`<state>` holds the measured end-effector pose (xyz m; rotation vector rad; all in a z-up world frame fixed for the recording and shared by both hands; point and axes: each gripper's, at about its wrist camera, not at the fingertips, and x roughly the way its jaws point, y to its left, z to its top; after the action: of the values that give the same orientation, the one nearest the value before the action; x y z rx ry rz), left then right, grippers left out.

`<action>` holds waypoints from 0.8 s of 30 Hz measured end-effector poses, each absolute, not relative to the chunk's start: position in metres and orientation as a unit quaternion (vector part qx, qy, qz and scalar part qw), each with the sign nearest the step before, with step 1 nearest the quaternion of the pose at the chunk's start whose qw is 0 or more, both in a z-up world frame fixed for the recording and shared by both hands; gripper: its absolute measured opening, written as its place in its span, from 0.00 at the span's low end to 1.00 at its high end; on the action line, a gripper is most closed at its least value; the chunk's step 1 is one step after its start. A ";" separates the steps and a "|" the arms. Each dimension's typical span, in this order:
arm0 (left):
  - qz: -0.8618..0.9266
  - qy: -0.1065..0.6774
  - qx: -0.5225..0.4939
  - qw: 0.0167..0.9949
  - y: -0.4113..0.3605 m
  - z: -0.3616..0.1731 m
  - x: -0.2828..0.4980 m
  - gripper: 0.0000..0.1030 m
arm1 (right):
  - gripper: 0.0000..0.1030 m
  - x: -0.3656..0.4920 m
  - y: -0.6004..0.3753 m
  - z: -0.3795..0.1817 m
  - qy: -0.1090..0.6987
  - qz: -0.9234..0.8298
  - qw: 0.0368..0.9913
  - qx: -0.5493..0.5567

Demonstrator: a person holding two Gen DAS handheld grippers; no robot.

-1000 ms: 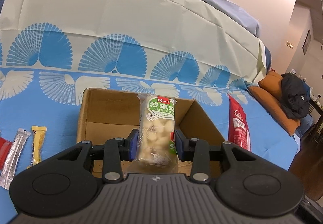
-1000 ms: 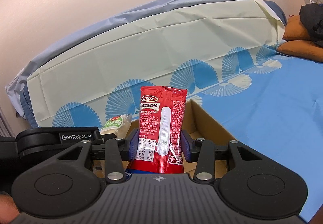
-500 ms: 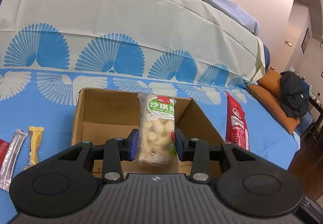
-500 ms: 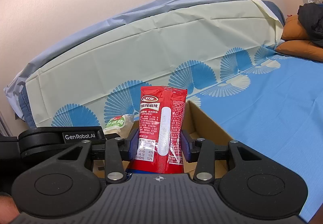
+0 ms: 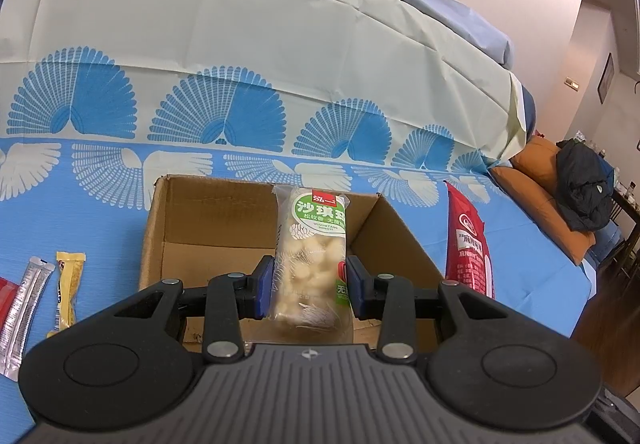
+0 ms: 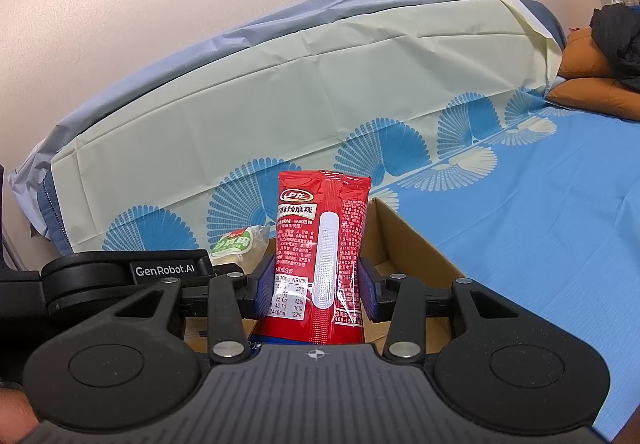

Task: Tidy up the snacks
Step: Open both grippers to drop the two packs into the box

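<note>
Snacks are held one in each claw above an open cardboard box. The left claw pinches a clear packet of pale puffed pieces with a green label, its blue pads pressed against the packet's two sides. The packet stands upright, its top end pointing away from the camera, and hangs over the box's inside. The box sits on a blue cloth printed with white and blue fan shapes, and its inside looks bare as far as the left view shows.

The right claw pinches a red pouch with white print and a nutrition panel, also upright, the pads tight on both edges. In the right view the pouch is over the box too, near its right wall. The left claw's body shows at the left of that view, with the green-labelled packet sticking out past it. In the left view the red pouch stands just right of the box's right wall.

On the cloth to the left of the box lie a yellow sachet and, beside it, a silver sachet; a red item's edge shows at the frame's left border. Behind the box a pale sheet covers a long raised shape. Far right are orange cushions with a dark garment on them.
</note>
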<state>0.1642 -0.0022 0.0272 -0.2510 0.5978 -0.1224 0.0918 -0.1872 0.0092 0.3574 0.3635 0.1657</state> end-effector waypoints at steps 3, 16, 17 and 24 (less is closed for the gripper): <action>-0.060 0.294 -0.123 0.946 -0.002 0.027 0.164 0.40 | 0.43 0.092 -0.187 0.009 0.180 0.082 0.964 0.177; -0.060 0.294 -0.123 0.946 -0.002 0.028 0.165 0.40 | 0.43 0.092 -0.188 0.010 0.180 0.082 0.964 0.177; -0.060 0.295 -0.124 0.946 -0.002 0.028 0.165 0.40 | 0.43 0.092 -0.188 0.010 0.180 0.083 0.964 0.177; -0.054 0.303 -0.129 0.942 0.006 0.031 0.161 0.48 | 0.47 0.101 -0.188 0.006 0.209 0.085 0.957 0.180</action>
<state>0.1615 0.0056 0.0312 -0.2636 0.6189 -0.1107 0.1011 -0.1878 0.0057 0.3661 0.4233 0.1715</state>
